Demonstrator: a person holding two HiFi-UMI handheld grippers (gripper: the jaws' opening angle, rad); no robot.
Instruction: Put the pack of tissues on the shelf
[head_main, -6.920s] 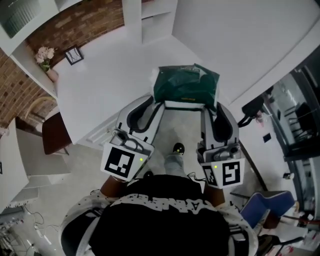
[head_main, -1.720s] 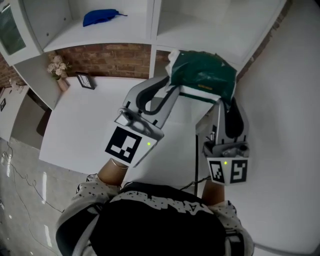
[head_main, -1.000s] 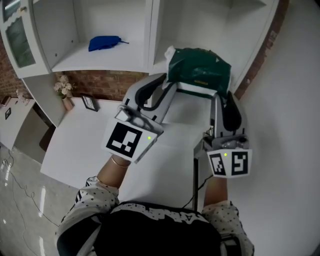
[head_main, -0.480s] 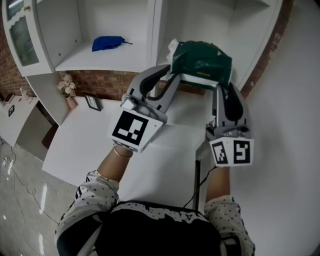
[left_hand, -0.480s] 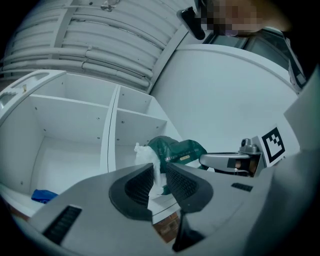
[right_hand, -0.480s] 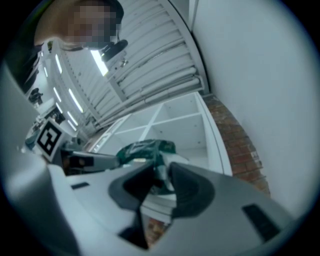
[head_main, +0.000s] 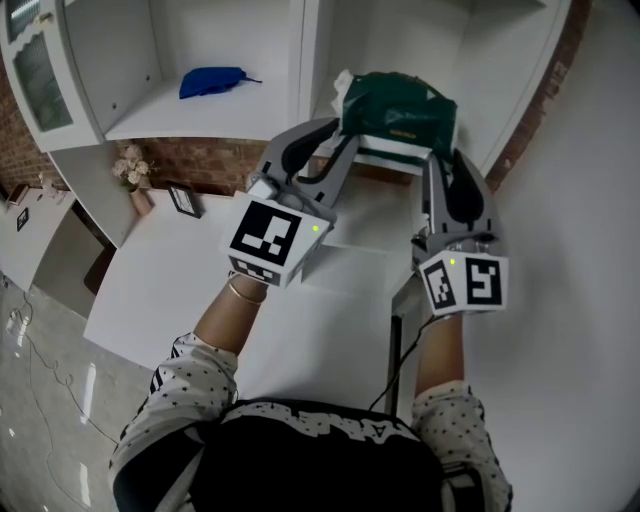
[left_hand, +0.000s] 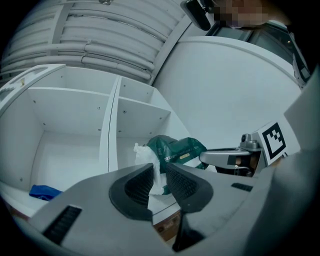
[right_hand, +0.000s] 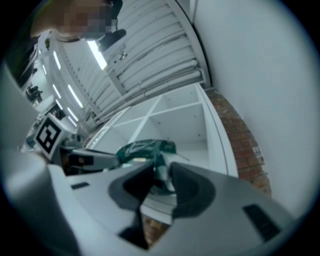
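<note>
A: Where is the green pack of tissues (head_main: 398, 112) sitting?

B: It is hanging between both grippers at the mouth of the white shelf's (head_main: 305, 60) right compartment, at twelve o'clock from the person.

A: And the claws?

B: The left gripper (head_main: 338, 150) is clenching the white wrapper end at the pack's eight o'clock. The right gripper (head_main: 438, 160) is pinching its four o'clock end.

A: Anything else?

B: A blue cloth (head_main: 212, 82) is lying in the left compartment, at ten o'clock of the pack.
</note>
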